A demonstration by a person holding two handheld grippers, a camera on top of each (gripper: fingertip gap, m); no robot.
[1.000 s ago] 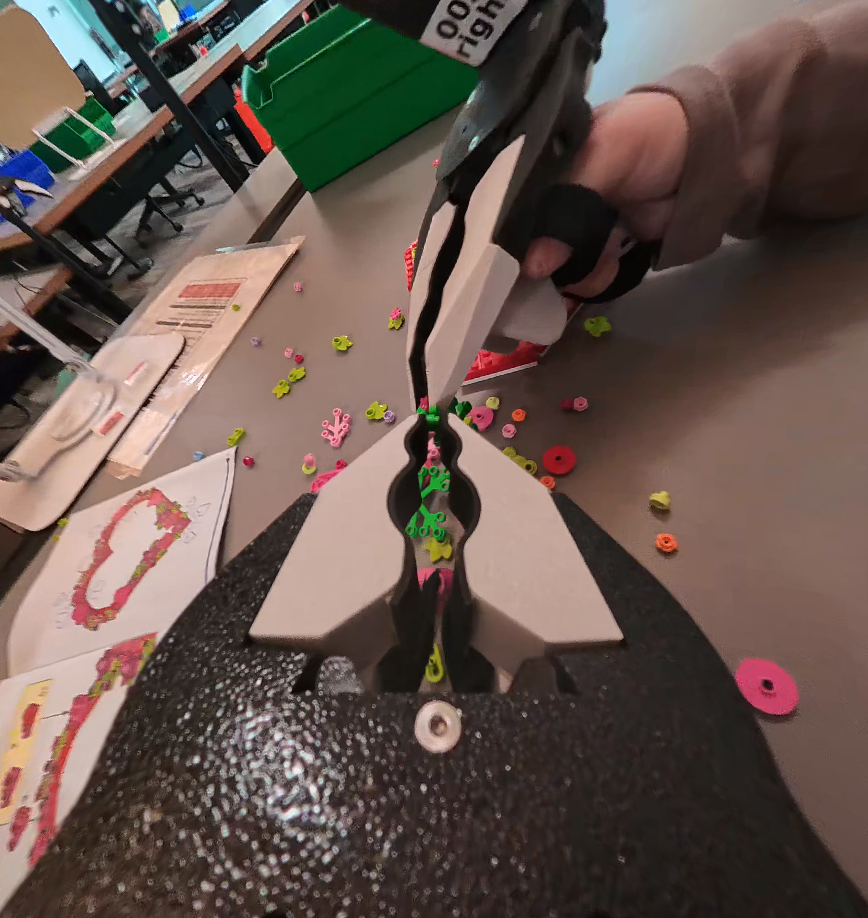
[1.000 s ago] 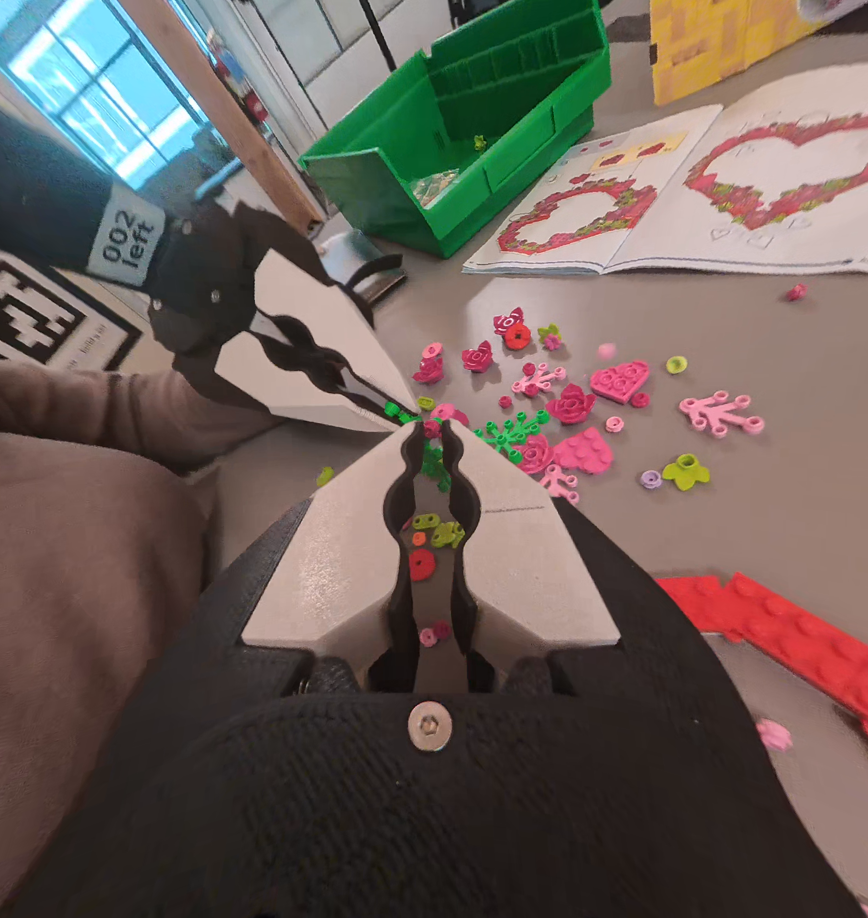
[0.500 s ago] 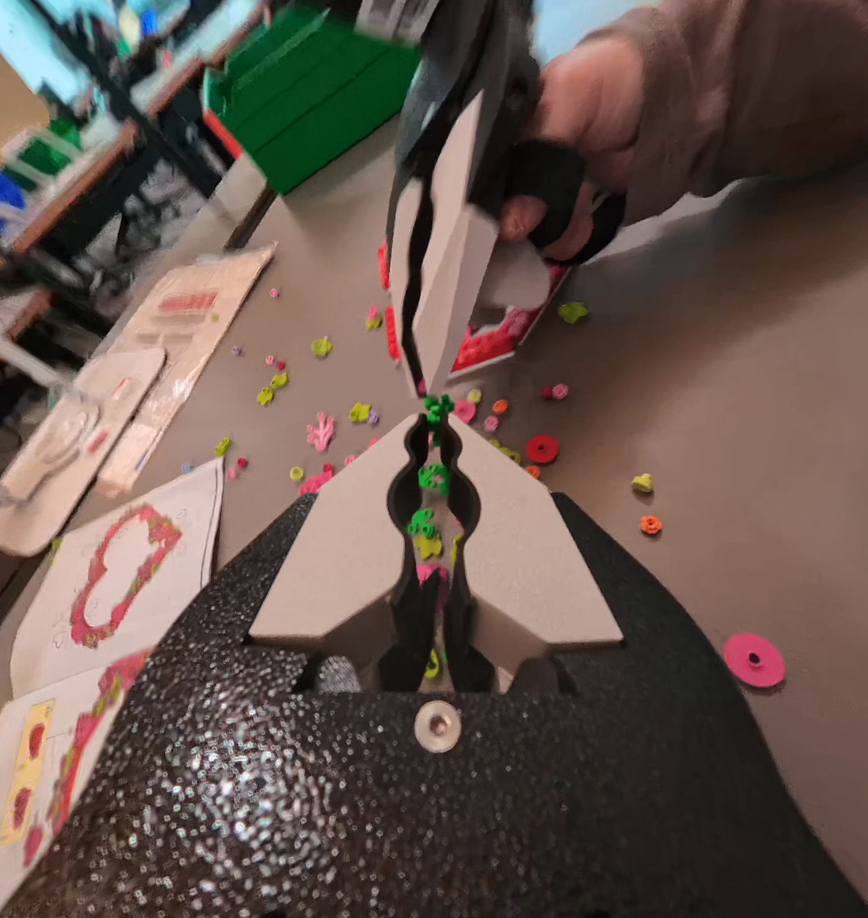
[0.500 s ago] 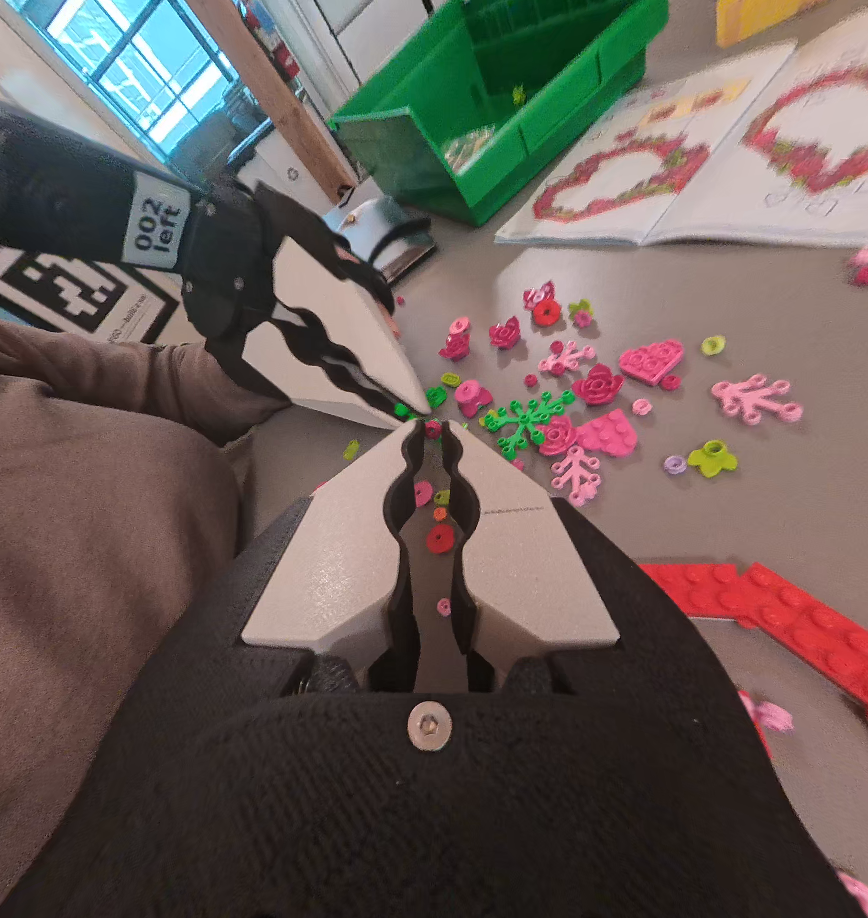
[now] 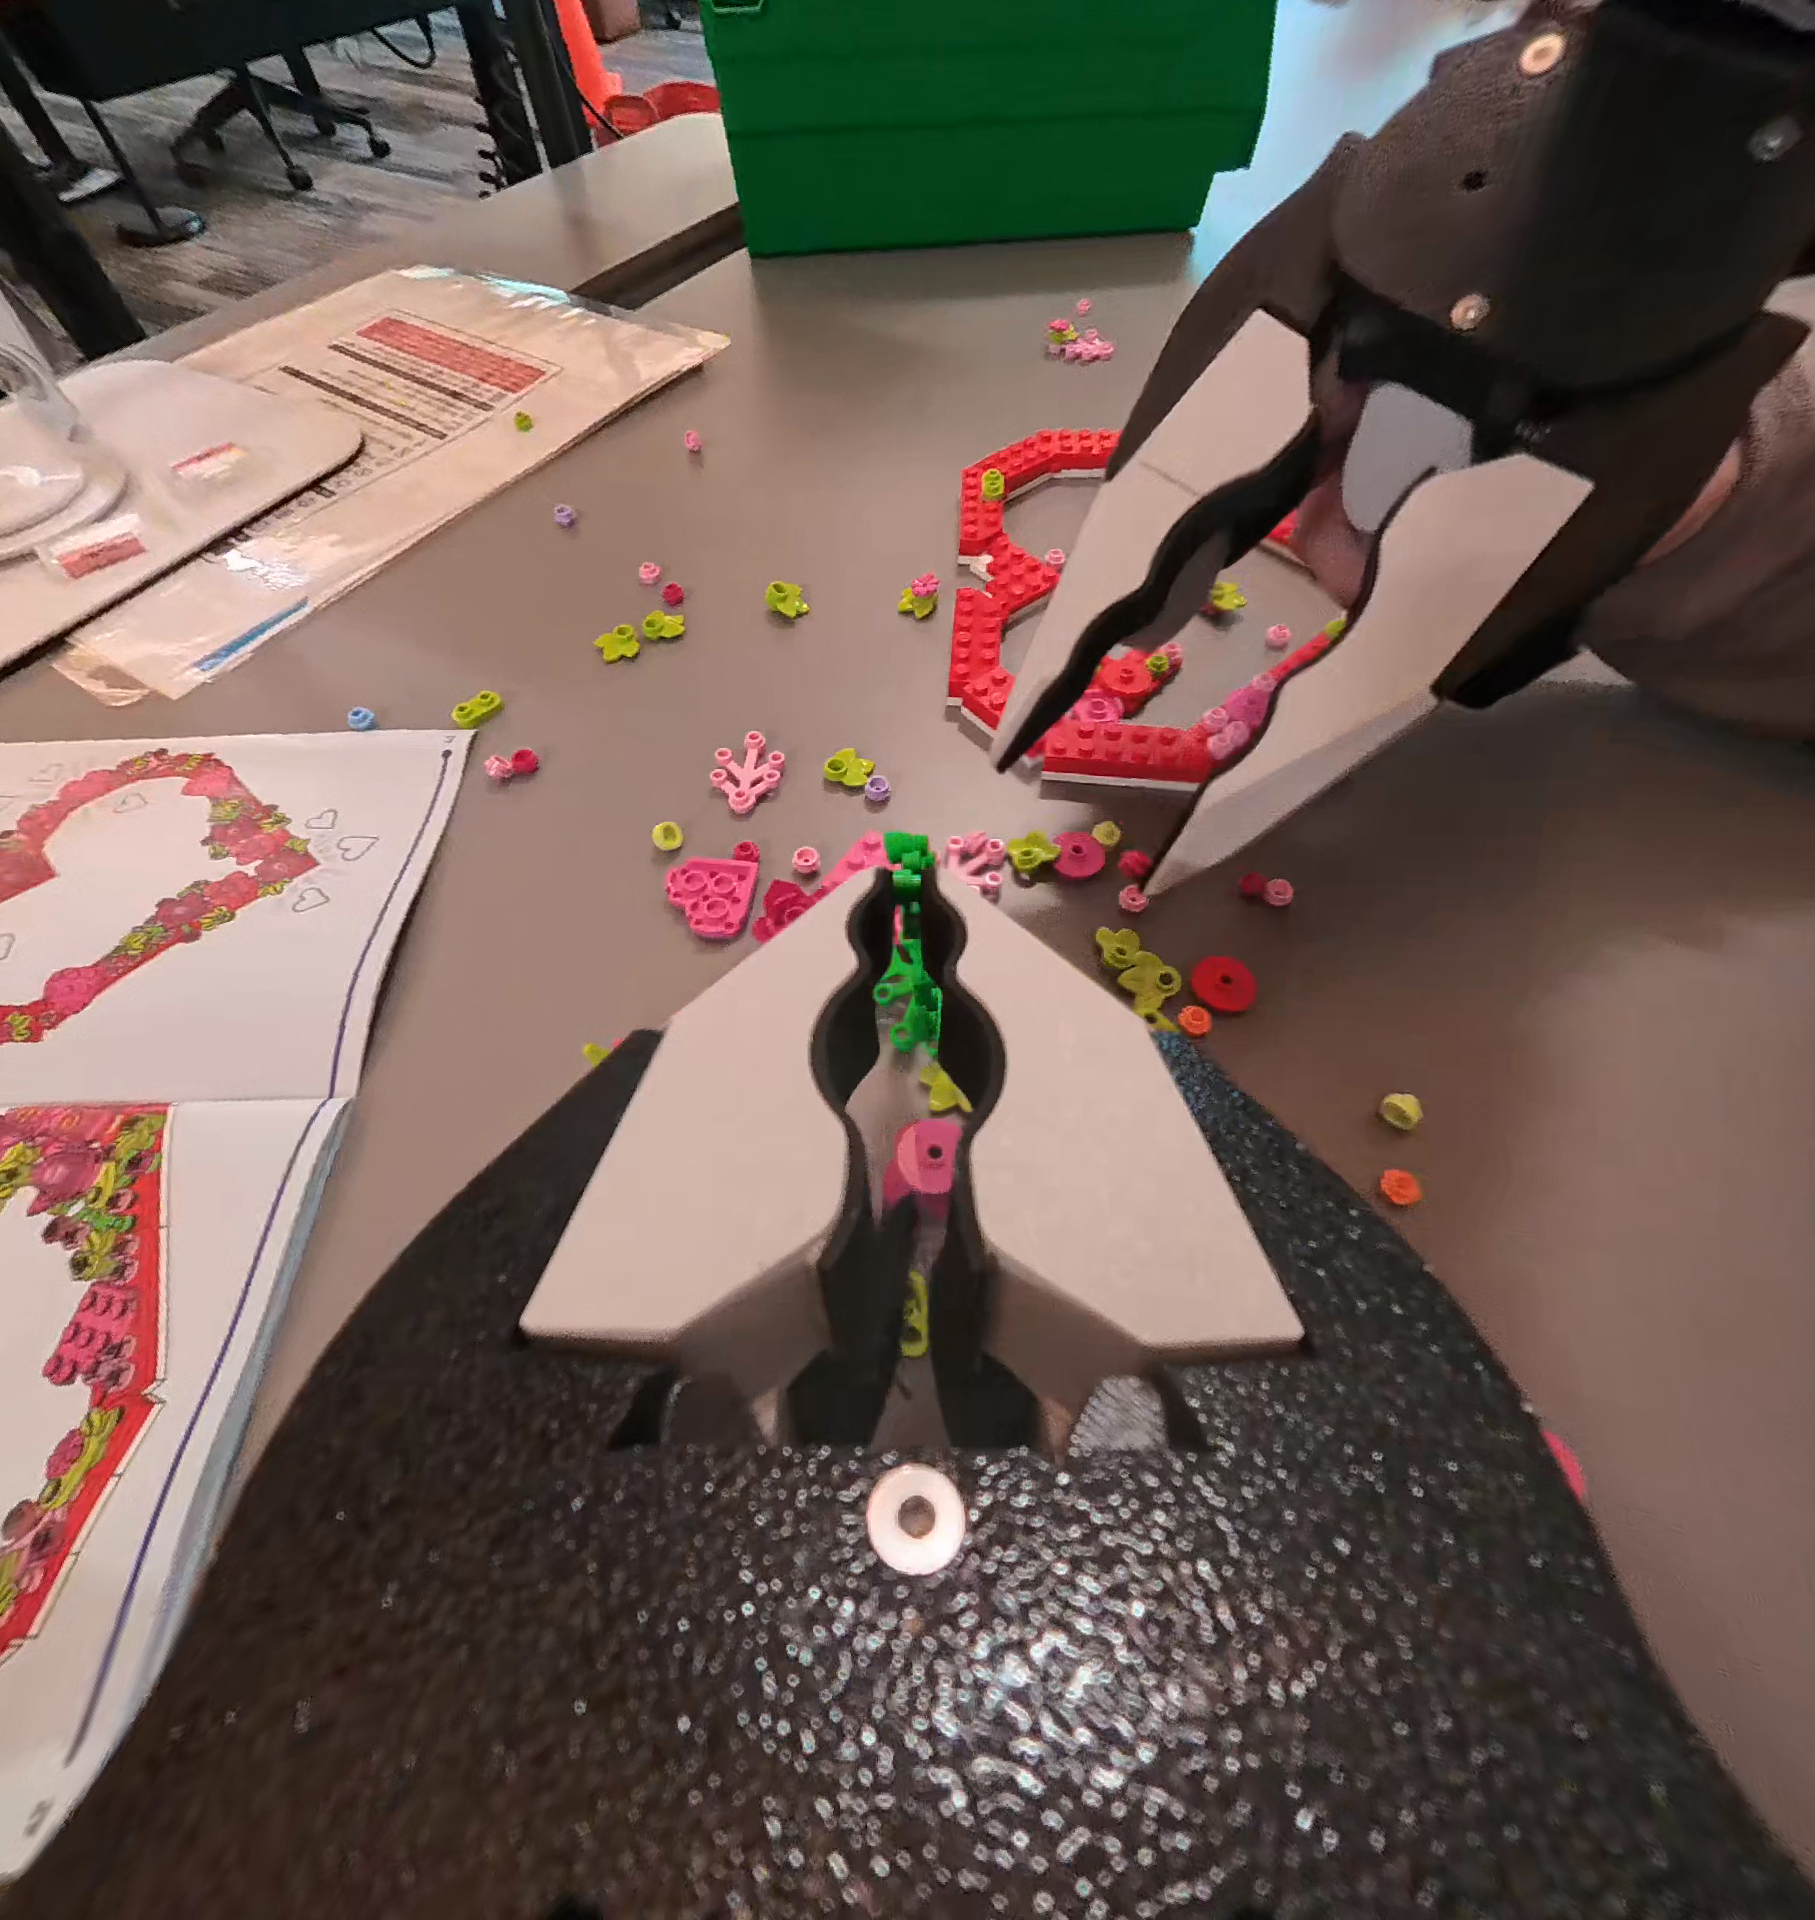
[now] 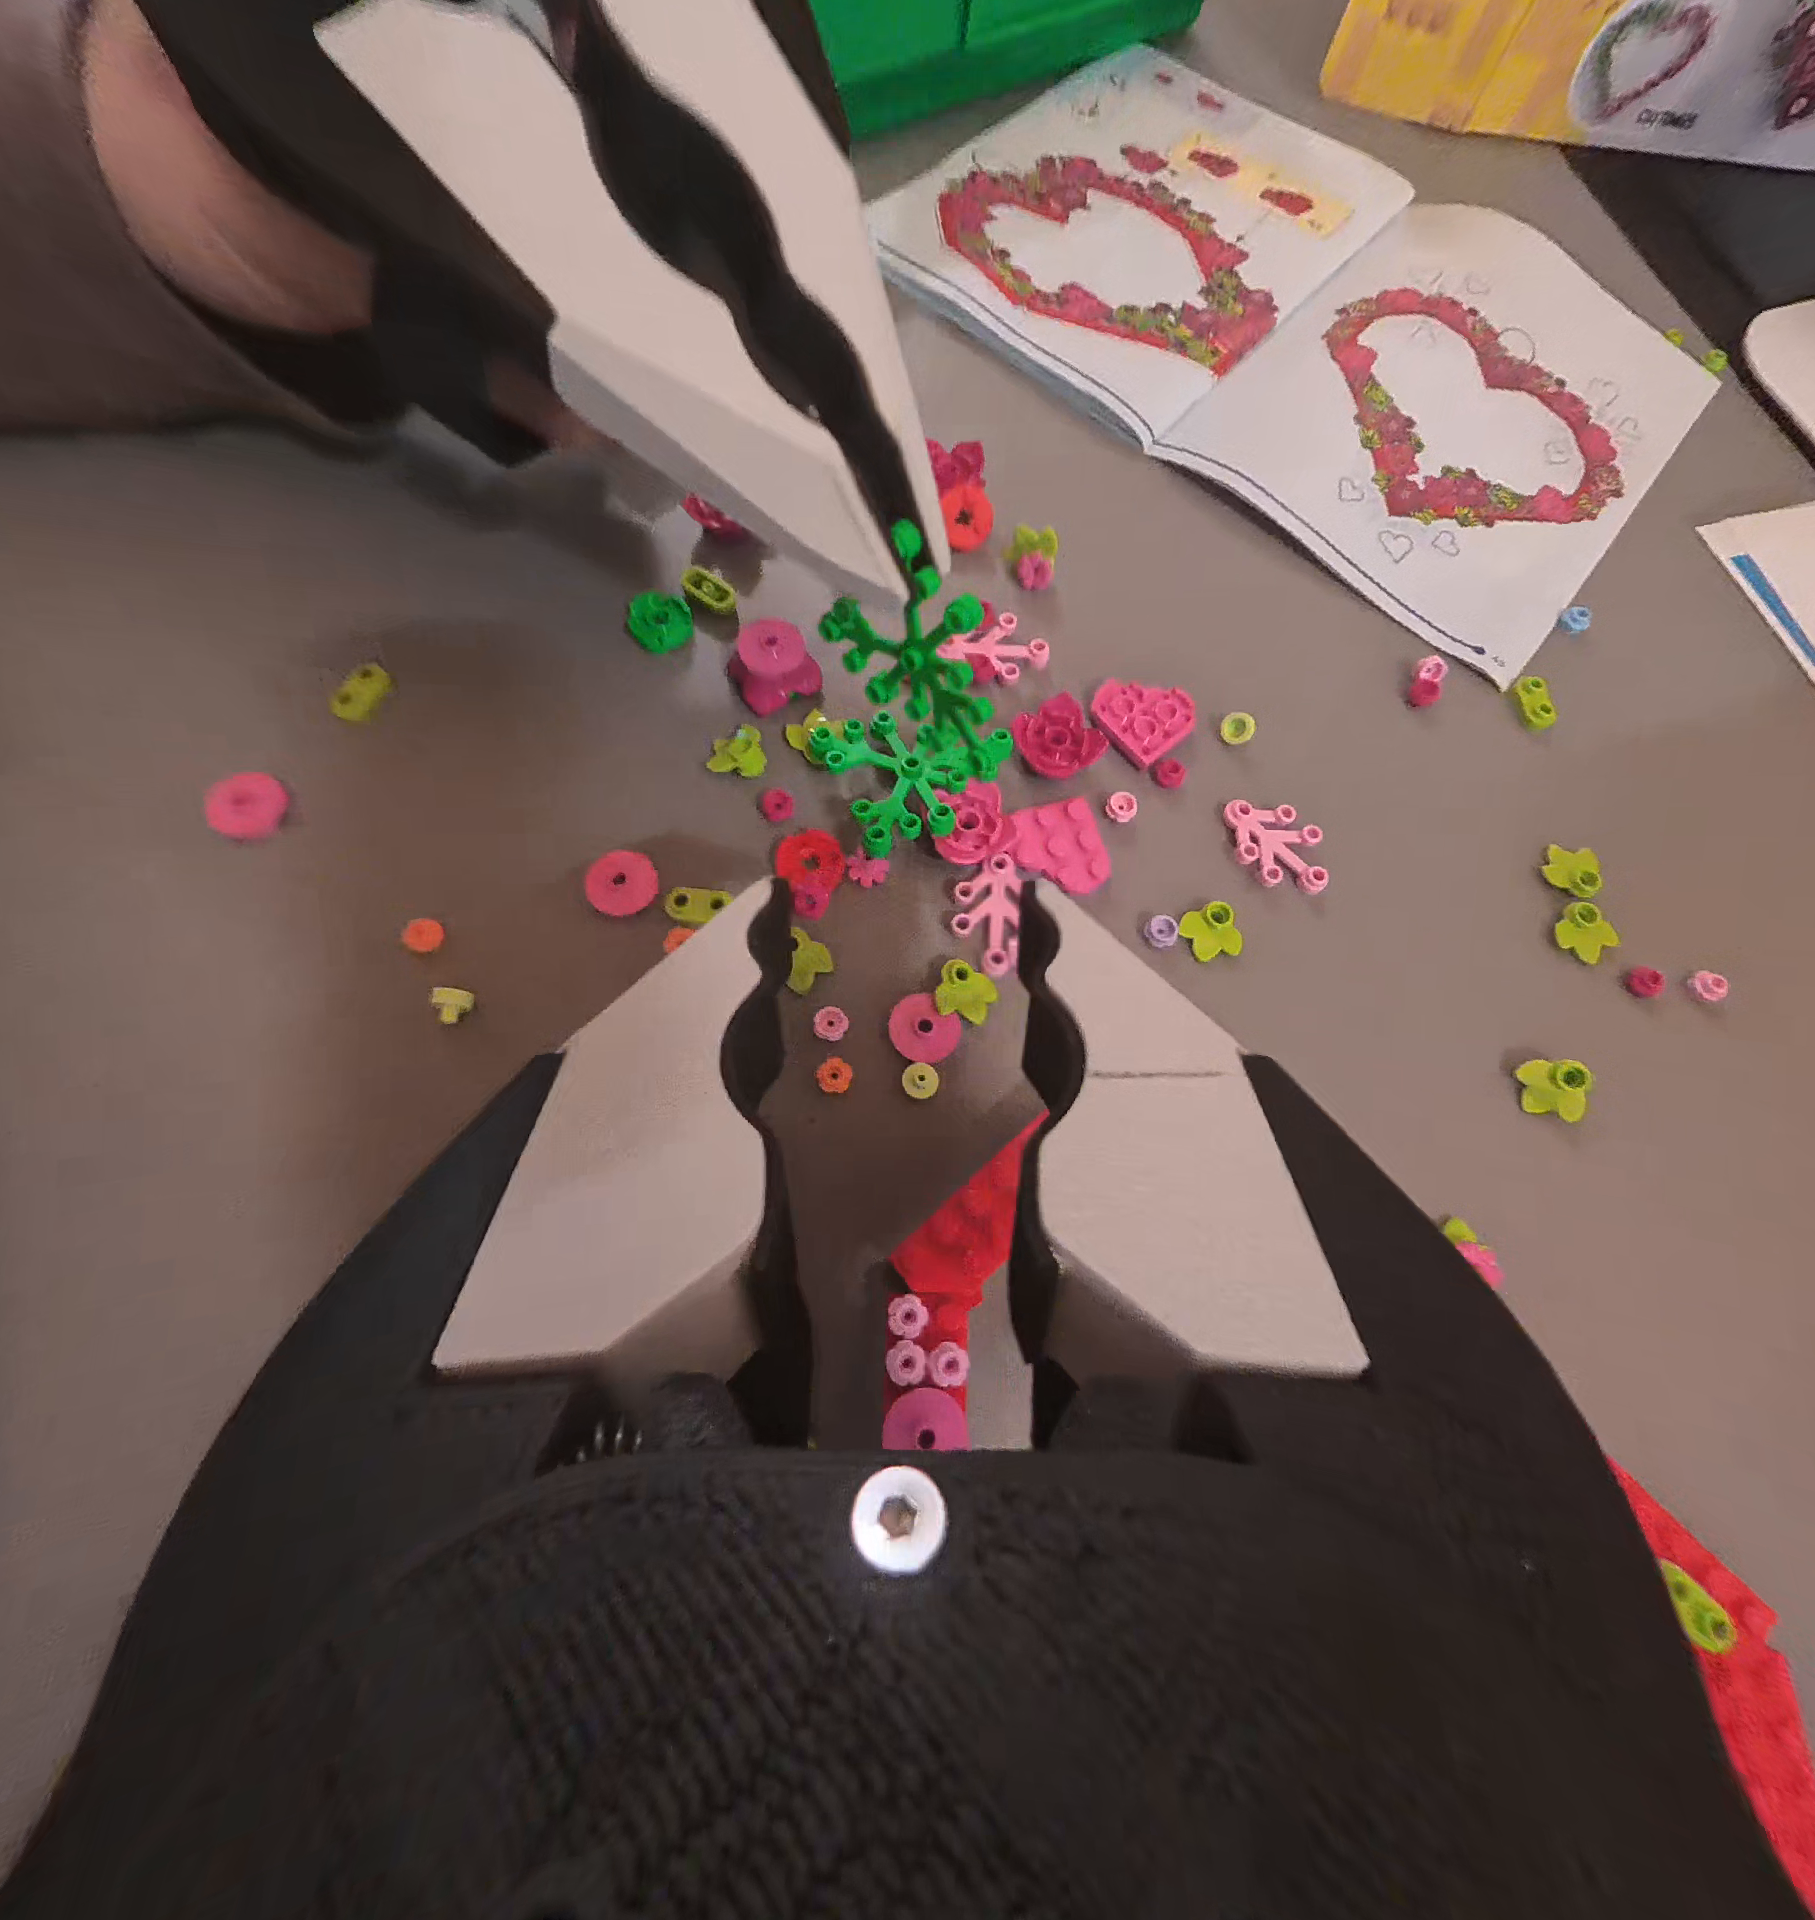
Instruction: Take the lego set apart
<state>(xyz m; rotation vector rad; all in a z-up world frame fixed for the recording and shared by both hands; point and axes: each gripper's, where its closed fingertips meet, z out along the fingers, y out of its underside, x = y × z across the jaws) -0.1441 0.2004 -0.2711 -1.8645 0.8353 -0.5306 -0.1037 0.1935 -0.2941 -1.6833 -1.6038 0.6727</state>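
My left gripper (image 5: 905, 883) is shut on a green leaf piece (image 5: 908, 977), seen edge-on between its fingers. In the right wrist view the left gripper (image 6: 913, 566) comes in from the top and holds that green leaf piece (image 6: 908, 660) by one tip, just above the table. A second green leaf piece (image 6: 908, 774) sits right below it; I cannot tell if they are joined. My right gripper (image 6: 903, 888) is open and empty, a short way off; it also shows in the left wrist view (image 5: 1079, 826) over the red heart-shaped base (image 5: 996, 582).
Several small pink, red and lime pieces lie scattered on the grey table (image 5: 1505, 935), among them a pink heart plate (image 6: 1142, 717). An open instruction booklet (image 5: 155, 883) lies left. A green bin (image 5: 986, 125) stands at the back. Plastic bags (image 5: 363, 416) lie far left. Spacing between my two grippers at the tips: around 6 centimeters. The pink heart plate (image 6: 1142, 717) is about 8 centimeters from both grippers' fingertips. Look for it in the left wrist view (image 5: 714, 887) too.
My right gripper has opened and pulled back from the left gripper's tips. The left gripper stays shut on the green leaf piece. Both views have swung round.
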